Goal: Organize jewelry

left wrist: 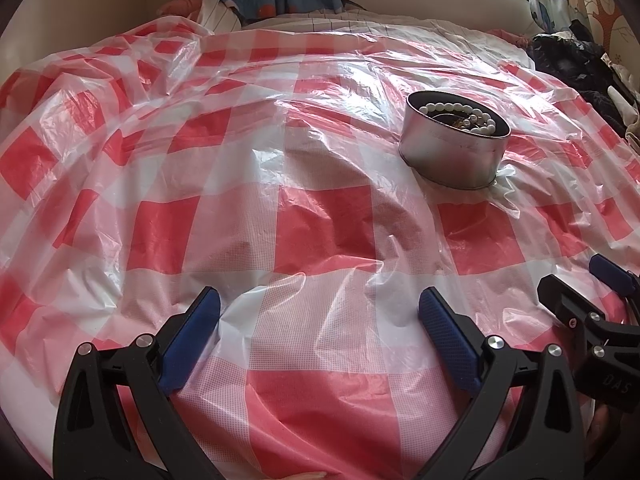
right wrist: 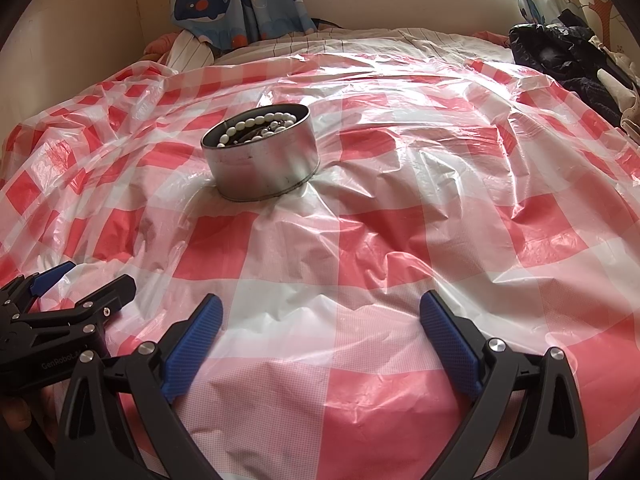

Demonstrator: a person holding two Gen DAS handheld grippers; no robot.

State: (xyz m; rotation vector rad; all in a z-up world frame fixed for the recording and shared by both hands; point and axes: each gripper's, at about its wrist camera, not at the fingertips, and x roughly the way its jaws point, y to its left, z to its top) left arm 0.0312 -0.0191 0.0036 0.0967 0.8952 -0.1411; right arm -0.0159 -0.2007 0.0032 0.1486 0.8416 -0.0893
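A round metal tin sits on a bed covered by a crinkled red-and-white checked plastic sheet. In the left wrist view the tin stands at about 1 o'clock from the left gripper; in the right wrist view it is at about 11 o'clock from the right gripper. A white bead necklace lies coiled inside the tin, along with some darker pieces too small to make out.

Both grippers hover low over the sheet with jaws spread wide and nothing between their blue pads. They are side by side, well short of the tin; each shows at the other view's edge.

At the far edge of the bed hang whale-print curtains, and at 2 o'clock lies a pile of dark clothes.
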